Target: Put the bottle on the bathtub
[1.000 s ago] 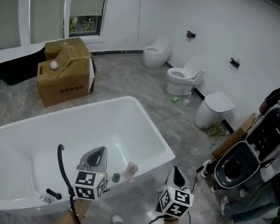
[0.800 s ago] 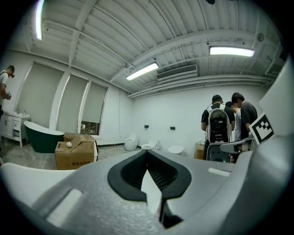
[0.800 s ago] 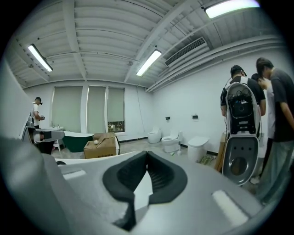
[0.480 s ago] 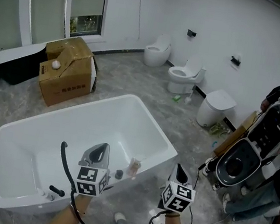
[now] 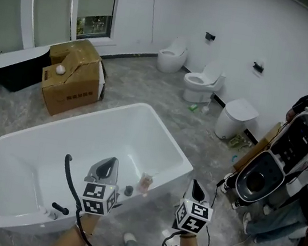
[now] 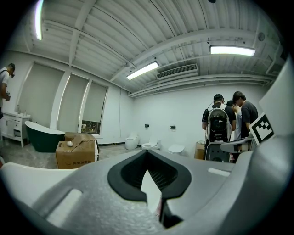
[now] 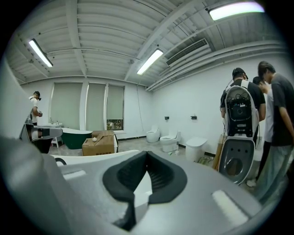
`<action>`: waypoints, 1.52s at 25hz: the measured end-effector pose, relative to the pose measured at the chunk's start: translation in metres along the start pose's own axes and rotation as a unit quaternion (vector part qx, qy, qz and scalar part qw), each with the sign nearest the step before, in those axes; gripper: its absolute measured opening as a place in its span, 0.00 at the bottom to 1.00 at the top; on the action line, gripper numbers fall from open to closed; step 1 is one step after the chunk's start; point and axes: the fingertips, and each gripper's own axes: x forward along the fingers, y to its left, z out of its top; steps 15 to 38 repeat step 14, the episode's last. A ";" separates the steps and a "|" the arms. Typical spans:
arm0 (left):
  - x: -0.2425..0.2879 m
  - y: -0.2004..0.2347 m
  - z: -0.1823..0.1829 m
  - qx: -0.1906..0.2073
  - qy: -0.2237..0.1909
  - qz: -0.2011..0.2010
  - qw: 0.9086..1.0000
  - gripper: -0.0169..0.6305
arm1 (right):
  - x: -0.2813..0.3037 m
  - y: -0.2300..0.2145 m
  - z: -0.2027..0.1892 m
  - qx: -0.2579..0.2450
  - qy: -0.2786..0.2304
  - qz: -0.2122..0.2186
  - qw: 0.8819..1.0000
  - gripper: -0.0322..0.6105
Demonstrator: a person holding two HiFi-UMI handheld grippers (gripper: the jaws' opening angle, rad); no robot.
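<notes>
Grey marbled floor (image 5: 143, 80) carries a white bathtub (image 5: 84, 122) at centre, cardboard box (image 5: 73, 81) at eleven o'clock, toilet (image 5: 202, 84) at one.

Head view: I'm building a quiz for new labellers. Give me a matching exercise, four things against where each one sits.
Things:
1 bottle
2 cardboard box
3 white ball
4 dark bathtub

Places:
A far left, by the wall
B on top of the cardboard box
C on the white bathtub's near rim
D on the floor beyond the white bathtub

Pairs: 1-C, 2-D, 3-B, 4-A
</notes>
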 end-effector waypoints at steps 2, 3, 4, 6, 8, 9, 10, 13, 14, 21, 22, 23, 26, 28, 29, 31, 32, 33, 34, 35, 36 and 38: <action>0.000 0.001 0.000 0.000 0.000 0.001 1.000 0.04 | 0.000 0.001 0.000 -0.001 0.001 0.002 1.000 0.05; -0.001 0.001 0.000 0.000 0.001 0.002 1.000 0.04 | 0.001 0.002 0.000 -0.001 0.001 0.003 1.000 0.05; -0.001 0.002 0.000 -0.001 0.002 0.003 1.000 0.04 | 0.001 0.002 0.001 -0.002 0.001 0.004 1.000 0.05; -0.001 0.001 0.001 -0.001 0.003 0.004 1.000 0.04 | 0.000 0.001 0.002 -0.003 0.000 0.004 1.000 0.05; -0.001 0.001 0.001 -0.001 0.005 0.005 1.000 0.04 | -0.001 -0.002 0.004 -0.004 -0.001 0.000 1.000 0.05; -0.001 0.001 0.001 -0.001 0.005 0.006 1.000 0.04 | -0.002 -0.003 0.005 -0.006 -0.002 -0.004 1.000 0.05; -0.002 0.001 0.000 -0.001 0.005 0.006 1.000 0.04 | -0.003 -0.005 0.004 -0.007 -0.001 -0.006 1.000 0.05; -0.004 0.002 -0.004 -0.003 0.005 0.008 1.000 0.04 | -0.003 -0.005 0.001 -0.010 0.003 -0.008 1.000 0.05; -0.005 0.003 -0.005 -0.004 0.006 0.008 1.000 0.04 | -0.003 -0.004 -0.001 -0.011 0.005 -0.007 1.000 0.05; -0.005 0.003 -0.005 -0.004 0.006 0.008 1.000 0.04 | -0.003 -0.004 -0.001 -0.011 0.005 -0.007 1.000 0.05; -0.005 0.003 -0.005 -0.004 0.006 0.008 1.000 0.04 | -0.003 -0.004 -0.001 -0.011 0.005 -0.007 1.000 0.05; -0.005 0.003 -0.005 -0.004 0.006 0.008 1.000 0.04 | -0.003 -0.004 -0.001 -0.011 0.005 -0.007 1.000 0.05; -0.005 0.003 -0.005 -0.004 0.006 0.008 1.000 0.04 | -0.003 -0.004 -0.001 -0.011 0.005 -0.007 1.000 0.05; -0.005 0.003 -0.005 -0.004 0.006 0.008 1.000 0.04 | -0.003 -0.004 -0.001 -0.011 0.005 -0.007 1.000 0.05; -0.005 0.003 -0.005 -0.004 0.006 0.008 1.000 0.04 | -0.003 -0.004 -0.001 -0.011 0.005 -0.007 1.000 0.05; -0.005 0.003 -0.005 -0.004 0.006 0.008 1.000 0.04 | -0.003 -0.004 -0.001 -0.011 0.005 -0.007 1.000 0.05; -0.005 0.003 -0.005 -0.004 0.006 0.008 1.000 0.04 | -0.003 -0.004 -0.001 -0.011 0.005 -0.007 1.000 0.05; -0.005 0.003 -0.005 -0.004 0.006 0.008 1.000 0.04 | -0.003 -0.004 -0.001 -0.011 0.005 -0.007 1.000 0.05; -0.005 0.003 -0.005 -0.004 0.006 0.008 1.000 0.04 | -0.003 -0.004 -0.001 -0.011 0.005 -0.007 1.000 0.05; -0.005 0.003 -0.005 -0.004 0.006 0.008 1.000 0.04 | -0.003 -0.004 -0.001 -0.011 0.005 -0.007 1.000 0.05; -0.005 0.003 -0.005 -0.004 0.006 0.008 1.000 0.04 | -0.003 -0.004 -0.001 -0.011 0.005 -0.007 1.000 0.05; -0.005 0.003 -0.005 -0.004 0.006 0.008 1.000 0.04 | -0.003 -0.004 -0.001 -0.011 0.005 -0.007 1.000 0.05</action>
